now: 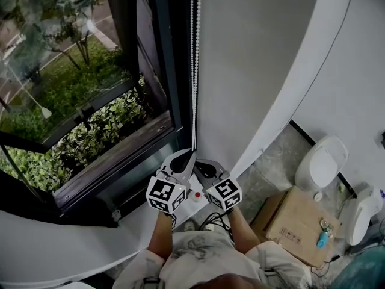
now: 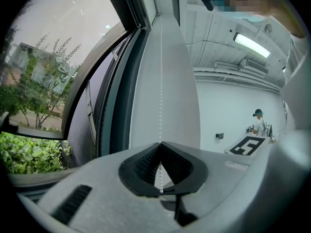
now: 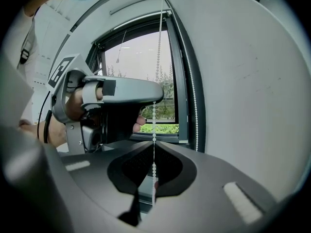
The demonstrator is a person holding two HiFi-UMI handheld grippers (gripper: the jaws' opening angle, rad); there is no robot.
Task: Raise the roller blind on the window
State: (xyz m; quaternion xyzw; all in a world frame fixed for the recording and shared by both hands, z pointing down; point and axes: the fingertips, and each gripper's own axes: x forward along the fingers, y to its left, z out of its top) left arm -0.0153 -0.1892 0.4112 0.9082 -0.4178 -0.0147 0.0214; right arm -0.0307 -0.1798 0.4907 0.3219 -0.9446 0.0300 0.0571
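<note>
Both tongs are clenching the same strand of the bead chain (image 2: 161, 81), which is hanging straight down just to the room side of the window frame (image 1: 174, 101), its long axis running vertically along the frame's upright. The left gripper (image 2: 161, 147) is biting the chain between its closed jaws. Seen from the right gripper view, it is sitting slightly higher up the frame than the right gripper (image 3: 154, 147), whose jaws are likewise pinching the beads. The loop's free strand (image 2: 131, 111) is hanging closer to the frame, untouched. No blind fabric is showing over the glass in any view, so the roll probably lies above the frame's top, out of sight. Since the chain runs upward from both grips, the coming pull should probably travel straight down along the frame.
</note>
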